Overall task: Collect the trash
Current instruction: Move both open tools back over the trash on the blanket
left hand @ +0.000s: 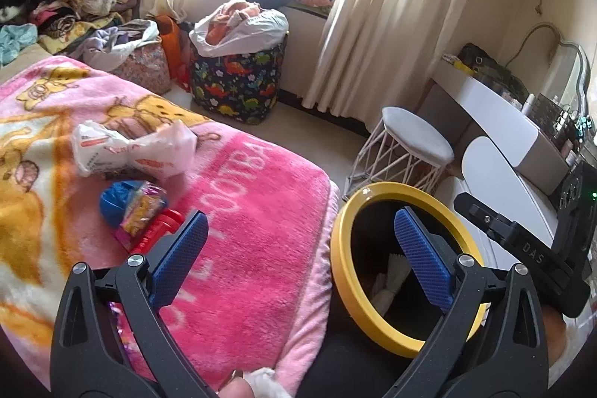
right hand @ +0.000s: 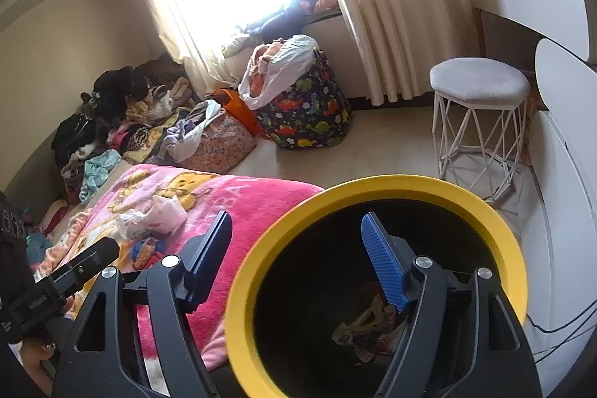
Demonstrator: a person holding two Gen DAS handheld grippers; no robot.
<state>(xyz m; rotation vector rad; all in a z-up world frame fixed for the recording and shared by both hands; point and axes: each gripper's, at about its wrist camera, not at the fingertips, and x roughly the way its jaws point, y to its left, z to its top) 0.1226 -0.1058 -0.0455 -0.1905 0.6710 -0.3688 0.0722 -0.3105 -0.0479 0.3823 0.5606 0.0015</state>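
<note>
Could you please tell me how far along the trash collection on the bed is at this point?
Partly done: crumpled wrappers already lie at the bottom of the yellow-rimmed bin. Nothing is in hand: the right gripper stands open at the bin's mouth, and the left gripper is open and empty too. Still left on the pink blanket: a crumpled white plastic bag, a blue wad and a colourful snack wrapper.

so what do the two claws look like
Both alike: the left claw and right claw have matte black plastic arms with triangular cutouts and silver pivot bolts, tipped with blue ribbed pads. The right one's black body carries white "DAS" lettering.
</note>
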